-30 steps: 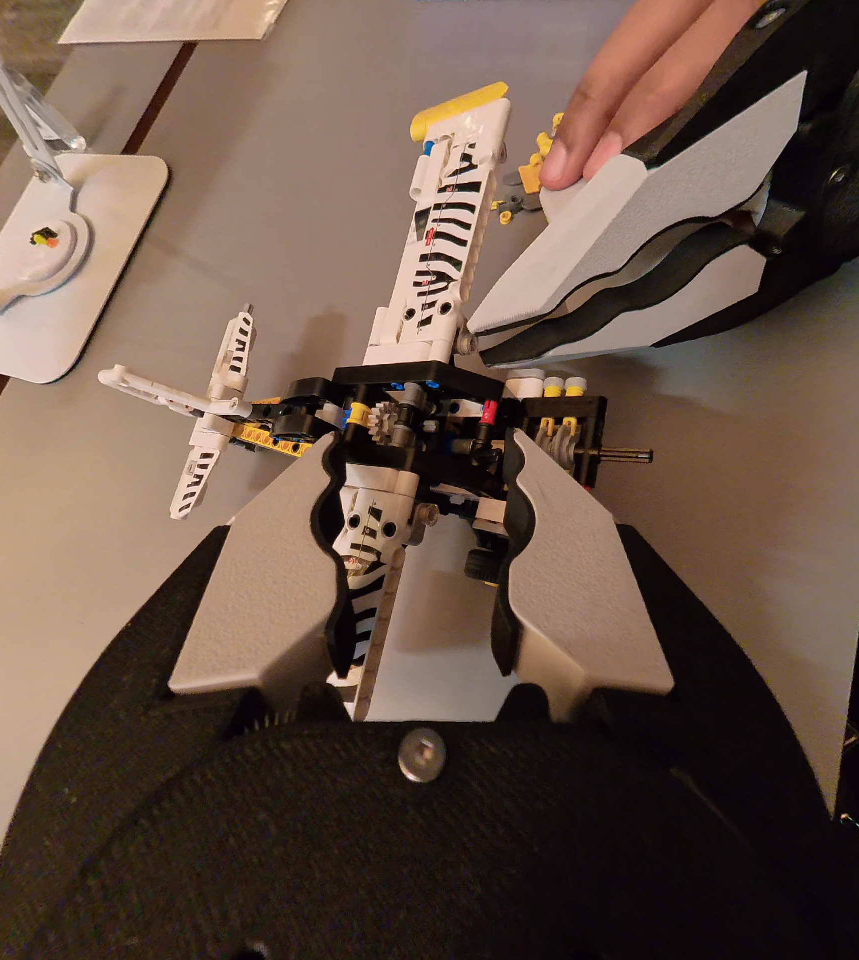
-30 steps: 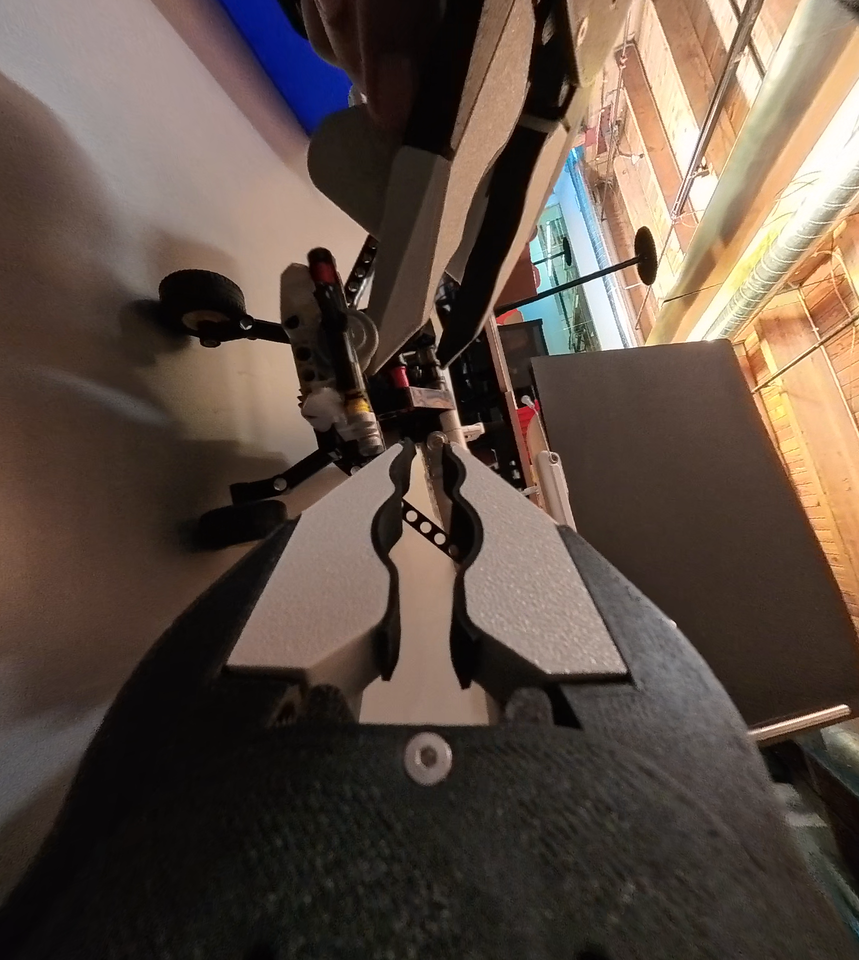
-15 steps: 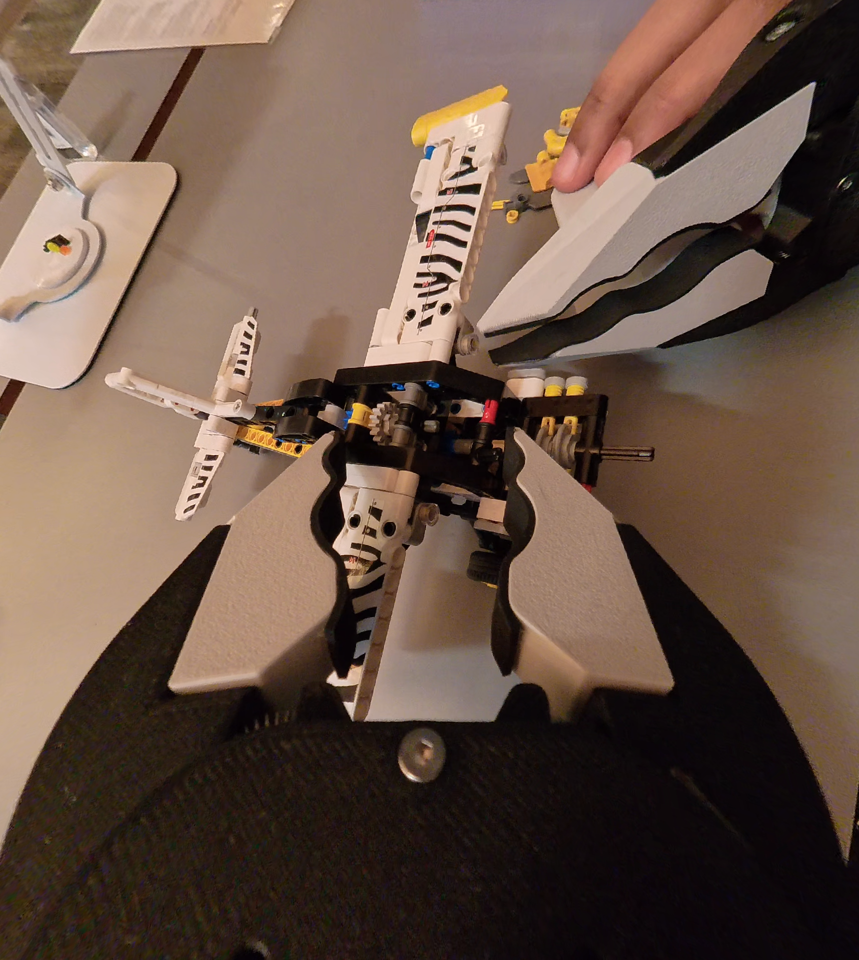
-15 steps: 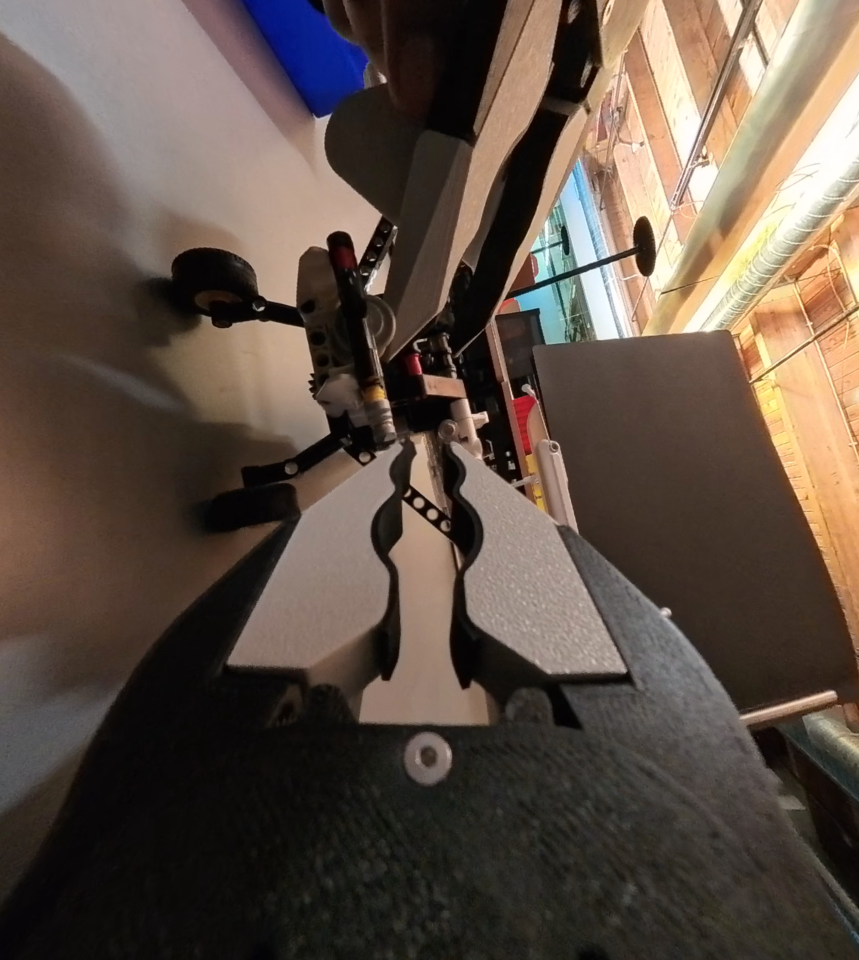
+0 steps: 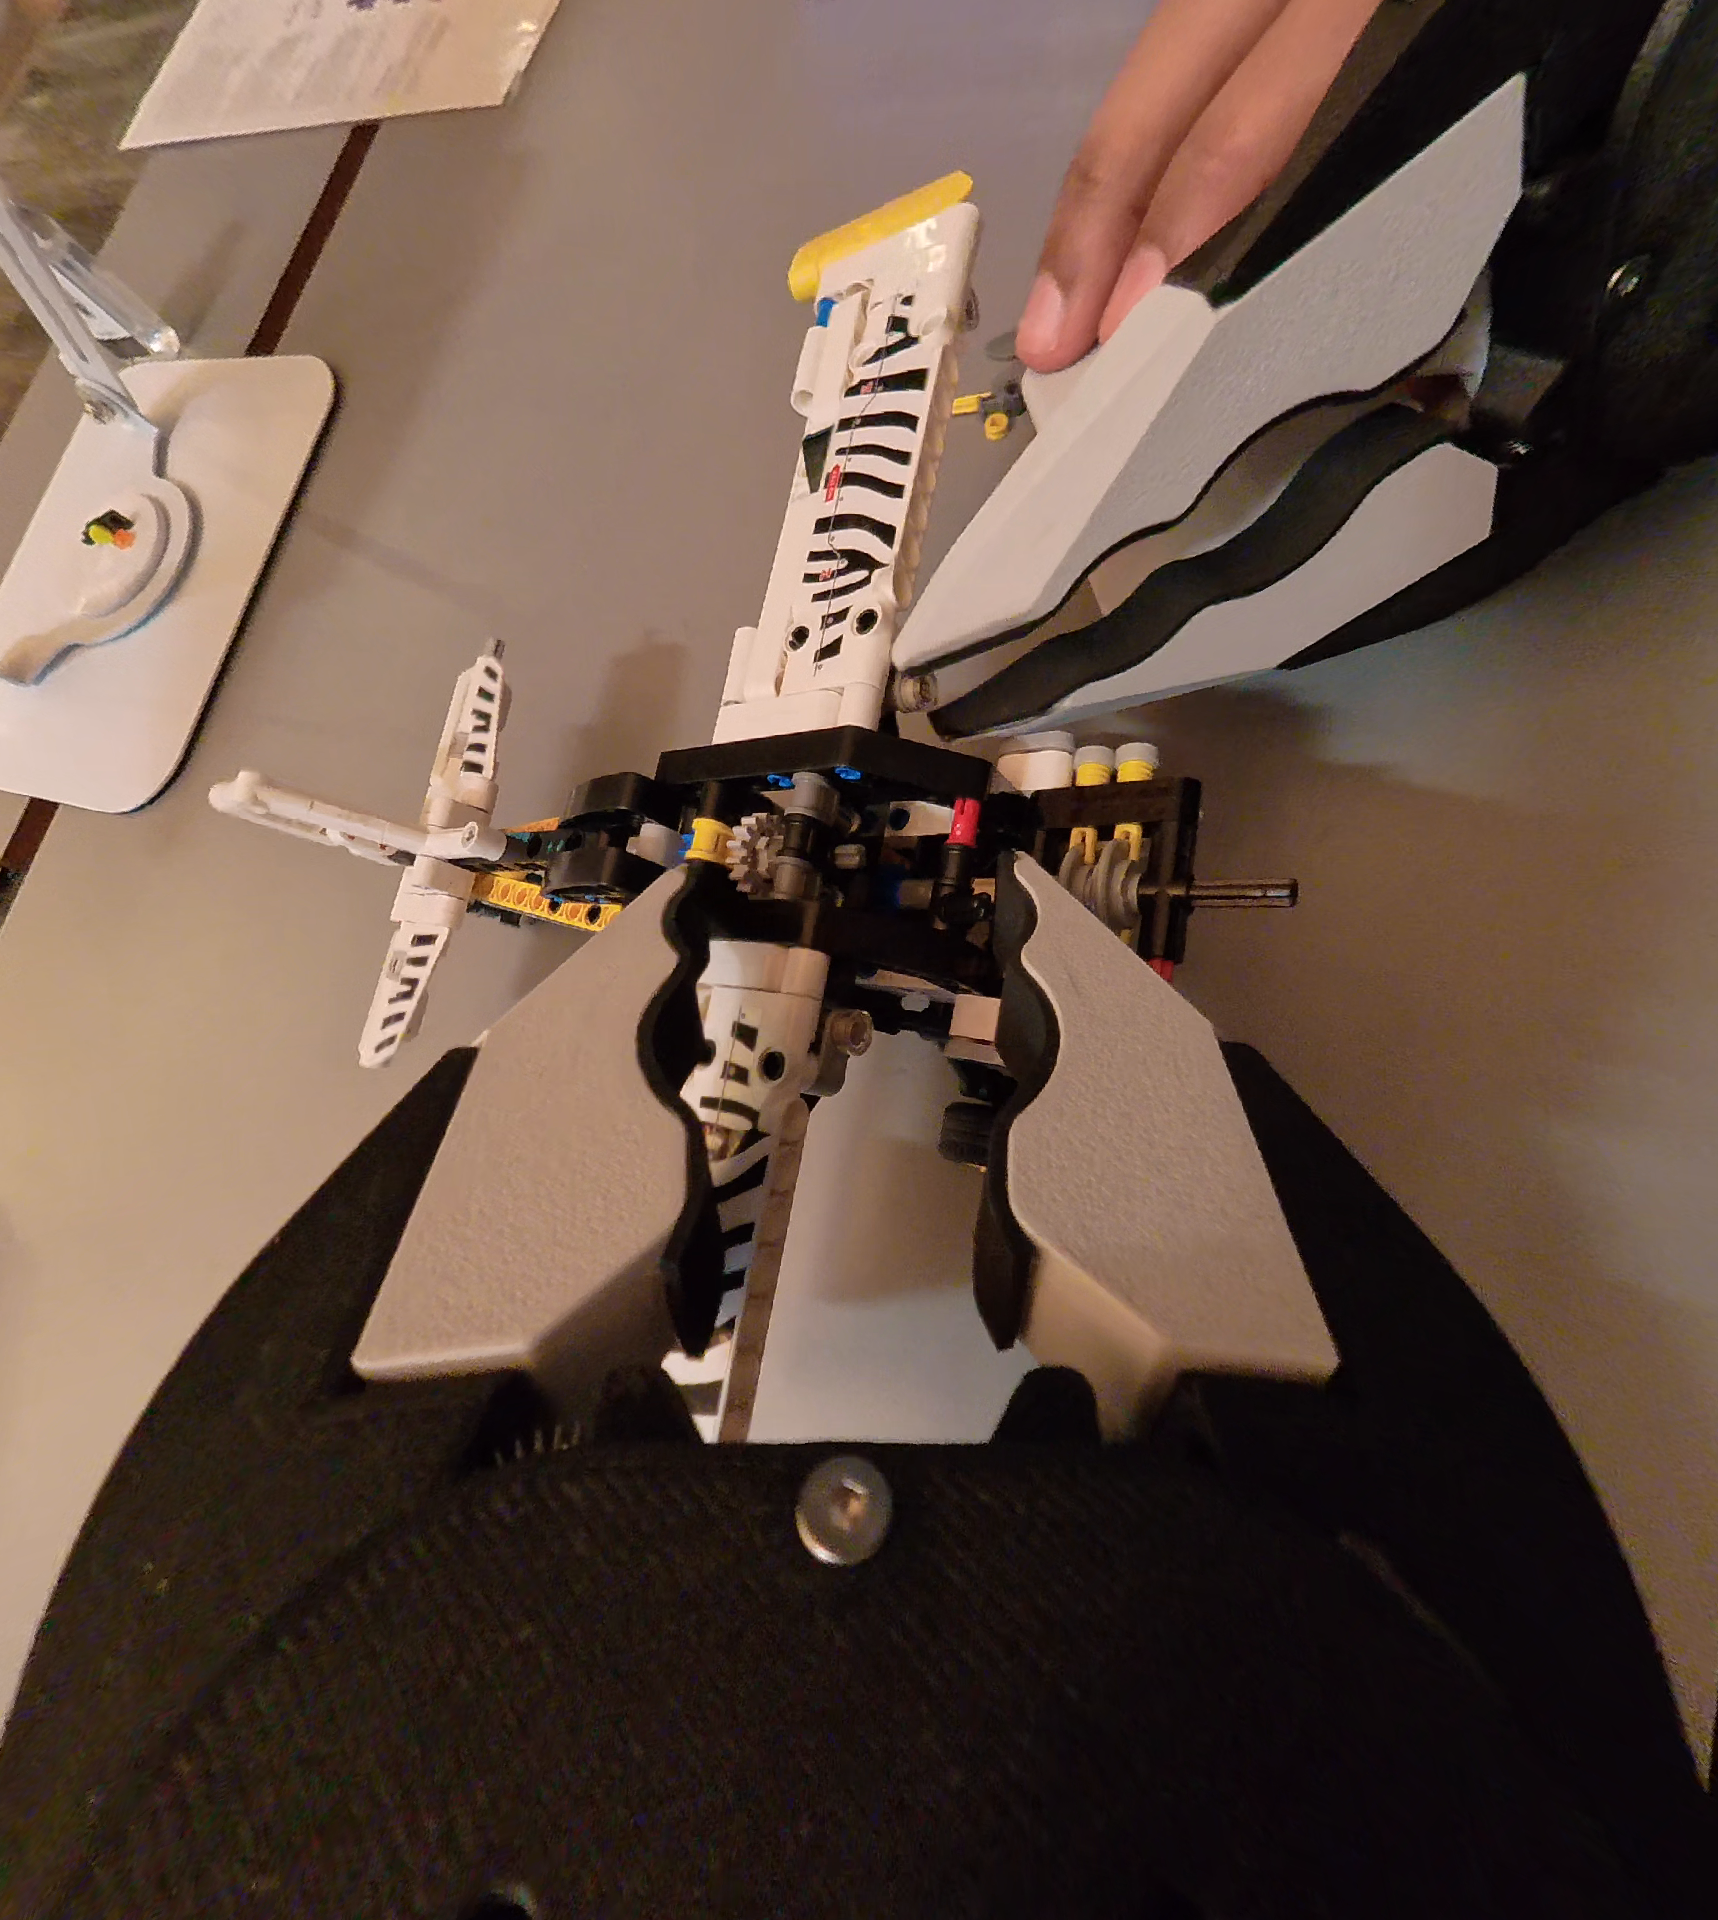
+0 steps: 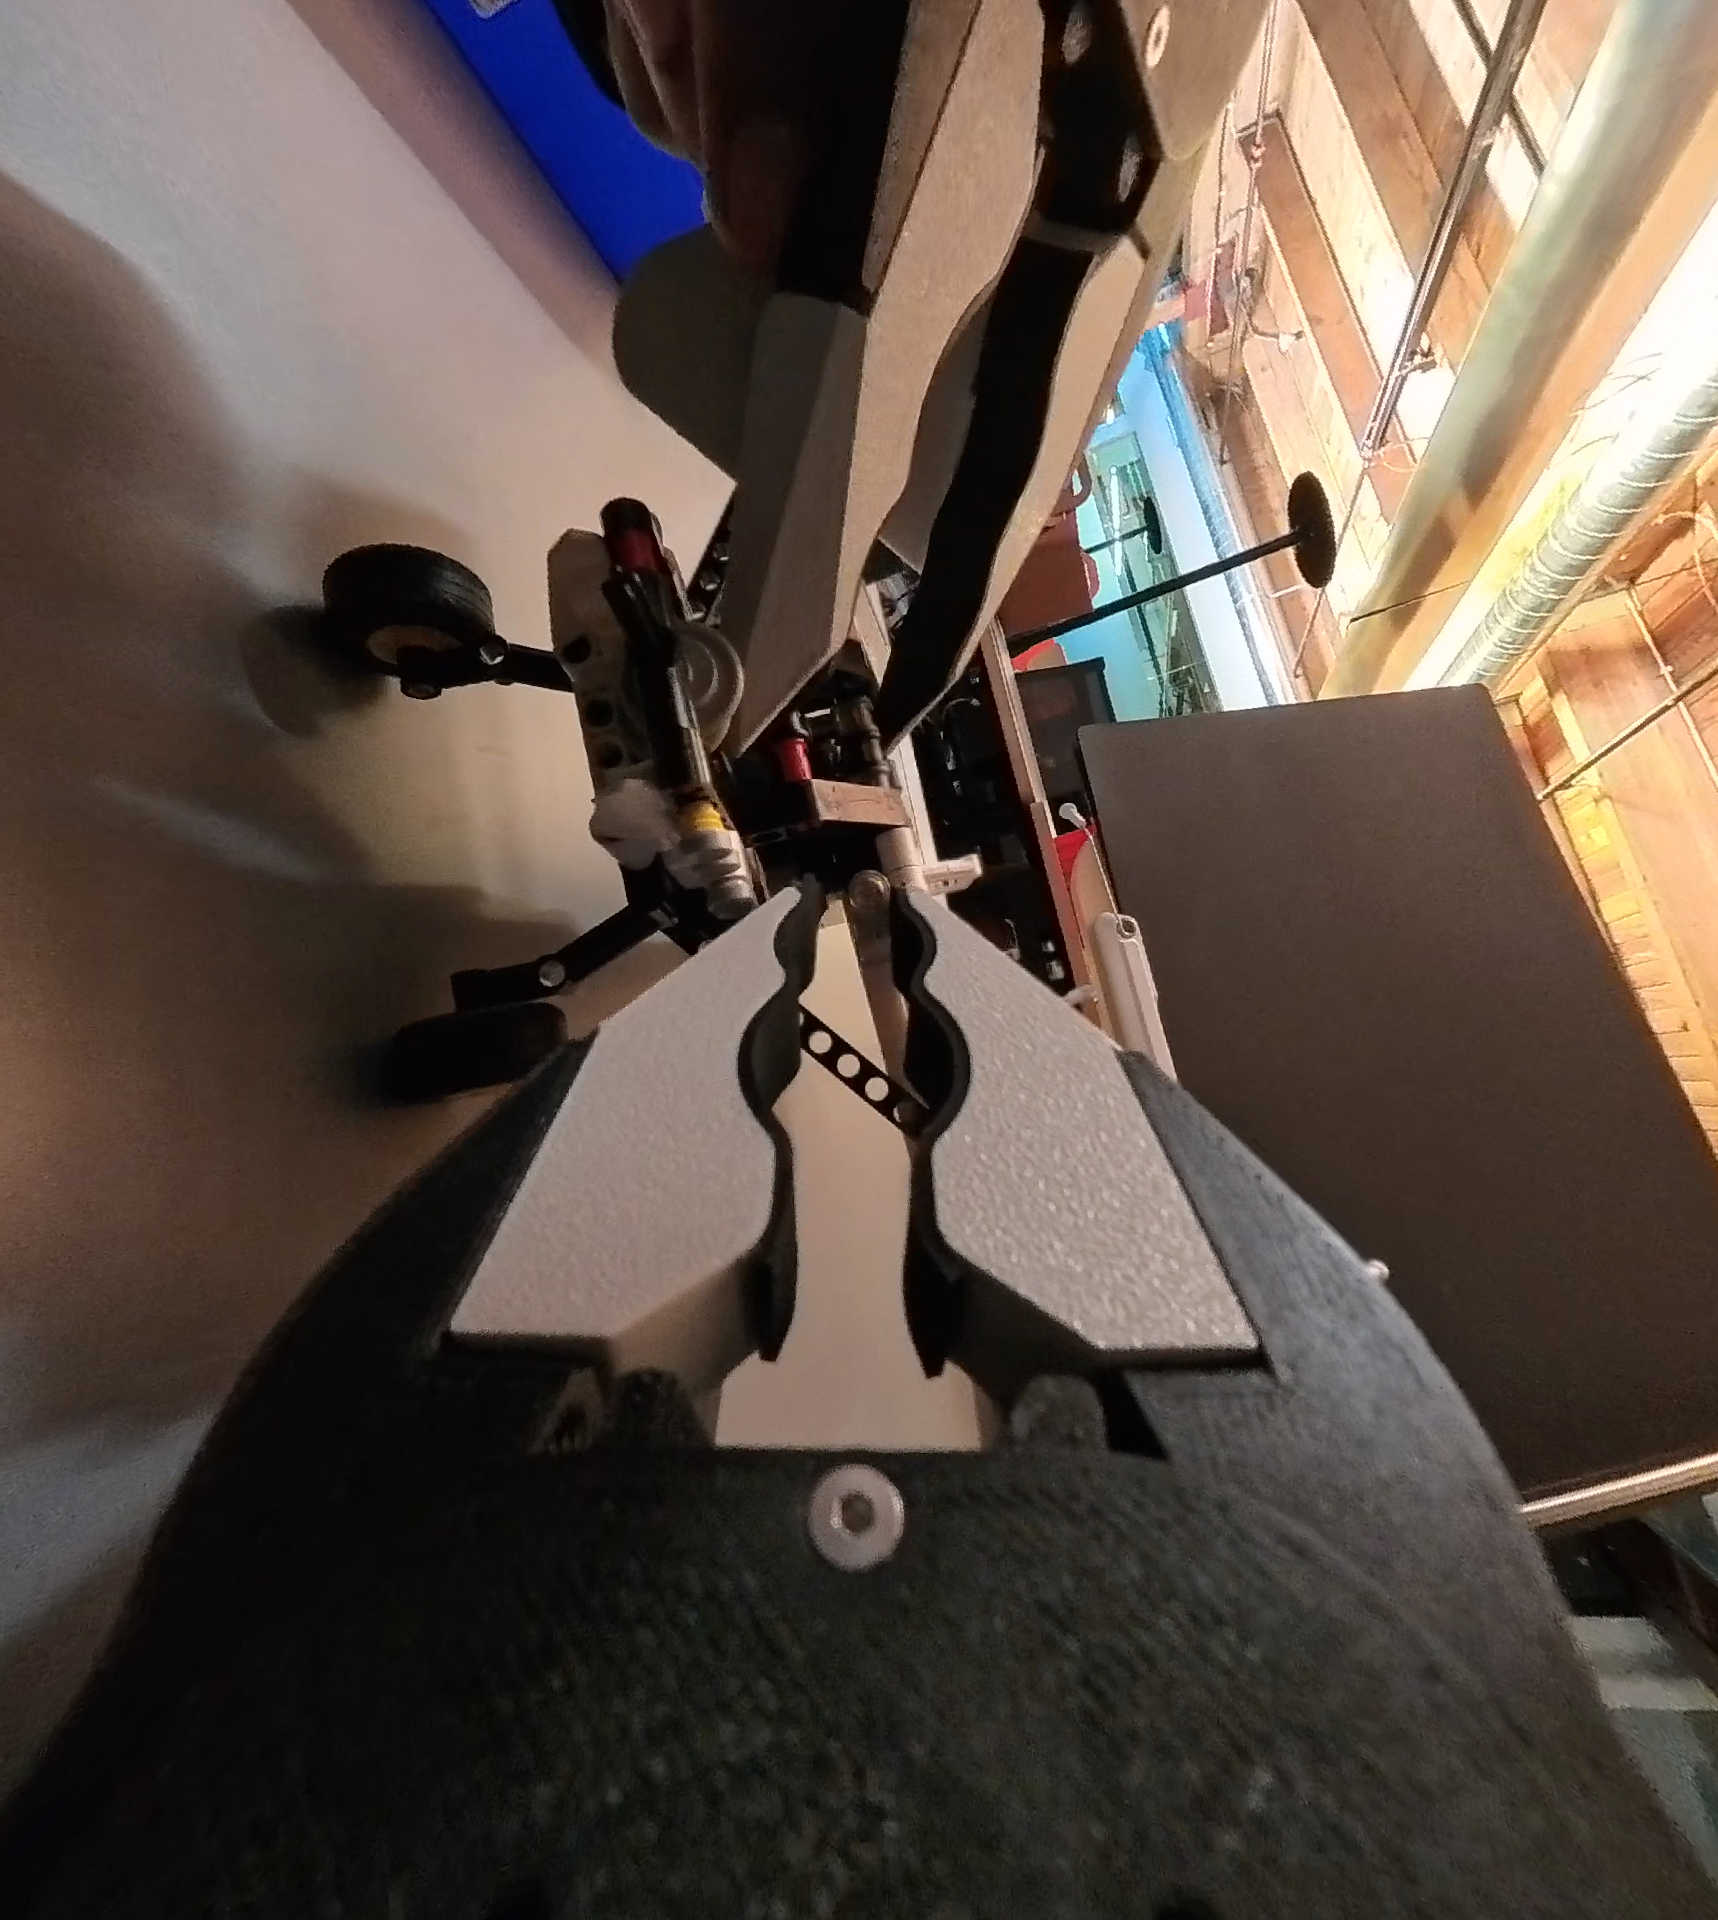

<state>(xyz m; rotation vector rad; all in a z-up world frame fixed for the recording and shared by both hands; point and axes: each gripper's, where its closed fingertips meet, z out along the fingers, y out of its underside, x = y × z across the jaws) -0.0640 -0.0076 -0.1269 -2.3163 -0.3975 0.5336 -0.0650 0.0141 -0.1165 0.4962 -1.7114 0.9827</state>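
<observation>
Item: brick-built model plane, zebra-striped wings, on grey table, dead centre. Your left gripper clamps its black fuselage frame, pads pressed to both sides. Your right gripper, entering at 2 o'clock, pinches a small grey pin at the wing root.

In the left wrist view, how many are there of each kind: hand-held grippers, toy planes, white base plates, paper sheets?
Grey-fingered hand-held grippers: 2 (left gripper, right gripper)
White, black-striped brick toy plane: 1
White flat base plate: 1
White paper sheet: 1
Total: 5
</observation>
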